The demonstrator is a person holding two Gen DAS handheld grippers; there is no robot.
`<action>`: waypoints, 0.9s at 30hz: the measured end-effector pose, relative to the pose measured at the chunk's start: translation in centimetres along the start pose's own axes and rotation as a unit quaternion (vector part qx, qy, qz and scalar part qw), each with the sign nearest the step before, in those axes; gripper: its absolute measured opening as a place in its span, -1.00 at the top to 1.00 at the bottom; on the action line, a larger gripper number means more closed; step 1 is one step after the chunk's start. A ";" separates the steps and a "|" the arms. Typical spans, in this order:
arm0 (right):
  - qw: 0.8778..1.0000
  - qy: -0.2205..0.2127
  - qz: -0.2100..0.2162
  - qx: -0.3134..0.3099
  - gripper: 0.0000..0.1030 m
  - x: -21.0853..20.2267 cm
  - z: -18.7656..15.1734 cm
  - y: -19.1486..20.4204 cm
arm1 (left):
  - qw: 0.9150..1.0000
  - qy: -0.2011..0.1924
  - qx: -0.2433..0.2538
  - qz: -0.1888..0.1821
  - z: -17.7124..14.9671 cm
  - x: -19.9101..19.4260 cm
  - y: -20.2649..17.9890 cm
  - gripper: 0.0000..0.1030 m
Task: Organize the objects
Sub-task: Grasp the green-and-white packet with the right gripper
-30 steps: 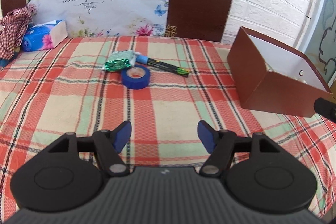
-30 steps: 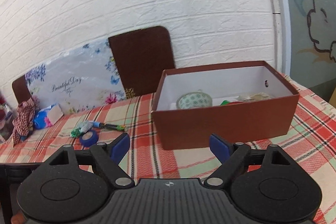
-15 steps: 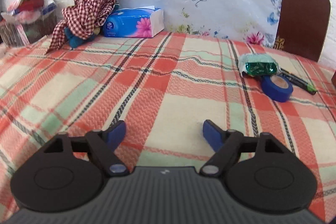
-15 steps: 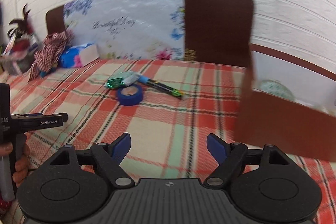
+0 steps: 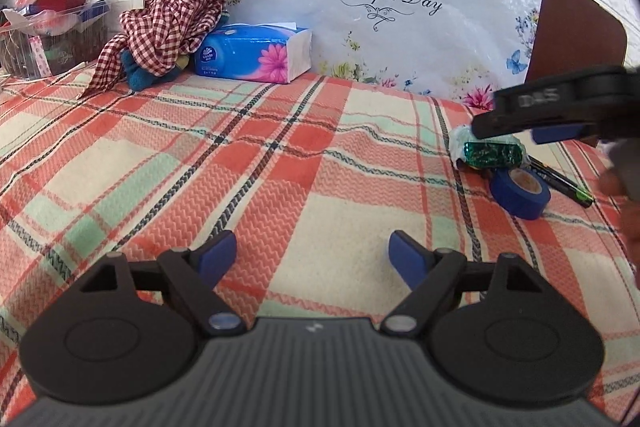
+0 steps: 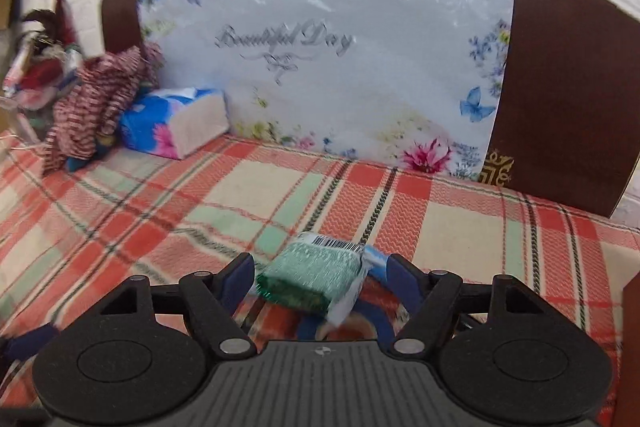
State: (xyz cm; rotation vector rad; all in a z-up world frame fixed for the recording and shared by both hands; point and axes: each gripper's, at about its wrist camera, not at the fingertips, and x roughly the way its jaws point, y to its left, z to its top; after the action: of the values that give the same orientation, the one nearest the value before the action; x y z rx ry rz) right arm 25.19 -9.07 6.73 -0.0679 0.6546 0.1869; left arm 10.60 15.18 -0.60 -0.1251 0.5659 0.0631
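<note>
A green foil packet [image 6: 316,275] with a white barcode end lies on the plaid tablecloth [image 5: 320,167]. My right gripper [image 6: 318,267] straddles it. Its jaws are closing and the blue pads [image 6: 236,277] stand just off the packet's sides. A blue tape roll [image 5: 520,193] and a dark pen [image 5: 560,183] lie right beside the packet [image 5: 492,153]. In the left wrist view one of the right gripper's black fingers [image 5: 552,95] hangs over the packet. My left gripper [image 5: 312,247] is open above bare cloth, well left of these objects, with nothing between its fingers.
A blue tissue box [image 5: 256,53], a red checked cloth [image 5: 176,15] and a clear bin of clutter [image 5: 48,27] sit at the back left. A floral "Beautiful Day" board [image 5: 380,7] leans on the wall. A brown box corner [image 6: 630,347] shows at far right.
My right gripper has swung left from the brown box to the green packet and narrowed its jaws around it. My left gripper turned left, then held still; the right gripper has entered its view.
</note>
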 end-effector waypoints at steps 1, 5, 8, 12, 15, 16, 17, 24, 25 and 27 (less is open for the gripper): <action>1.000 0.011 -0.004 0.008 -0.33 0.9 0.1 0.0 | 1.000 -0.001 -0.002 -0.001 0.0 0.0 0.1 -0.64; 1.000 0.012 0.015 0.011 0.36 1.5 0.2 0.1 | 1.000 -0.004 -0.011 -0.005 0.1 0.0 0.3 -0.64; 0.999 -0.008 0.027 -0.029 0.41 -1.0 0.0 1.0 | 1.000 -0.005 -0.015 -0.008 0.2 0.1 0.5 -0.64; 0.992 -0.069 0.019 -0.101 0.41 -7.8 -3.1 1.0 | 1.000 -0.005 -0.016 -0.009 0.2 0.1 0.5 -0.64; 0.970 -0.099 -0.057 -0.213 0.39 -12.9 -7.8 0.2 | 1.000 -0.005 -0.016 -0.008 0.2 0.1 0.5 -0.64; 0.961 -0.090 -0.088 -0.248 0.39 -14.0 -9.4 -0.3 | 1.000 -0.005 -0.015 -0.008 0.1 0.1 0.5 -0.64; 0.954 -0.075 -0.109 -0.270 0.38 -14.8 -10.9 -1.0 | 1.000 -0.004 -0.014 -0.007 0.1 0.1 0.5 -0.64; 0.997 -0.005 0.064 -0.045 0.03 -19.9 -12.6 -6.4 | 1.000 0.005 0.004 -0.001 0.3 0.1 0.0 -0.67; 0.996 -0.013 0.086 -0.003 0.03 -20.3 -12.7 -7.2 | 1.000 0.011 0.014 0.004 0.3 0.2 -0.4 -0.67; 0.997 -0.034 0.070 0.021 0.01 -21.0 -13.1 -8.2 | 0.999 0.026 0.040 0.019 0.4 -0.1 -1.4 -0.64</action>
State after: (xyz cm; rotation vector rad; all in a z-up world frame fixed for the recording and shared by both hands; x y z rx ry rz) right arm 2.61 -21.91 9.24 0.0248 0.5955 0.3090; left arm 10.91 13.88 -0.07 -0.0380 0.6228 0.0748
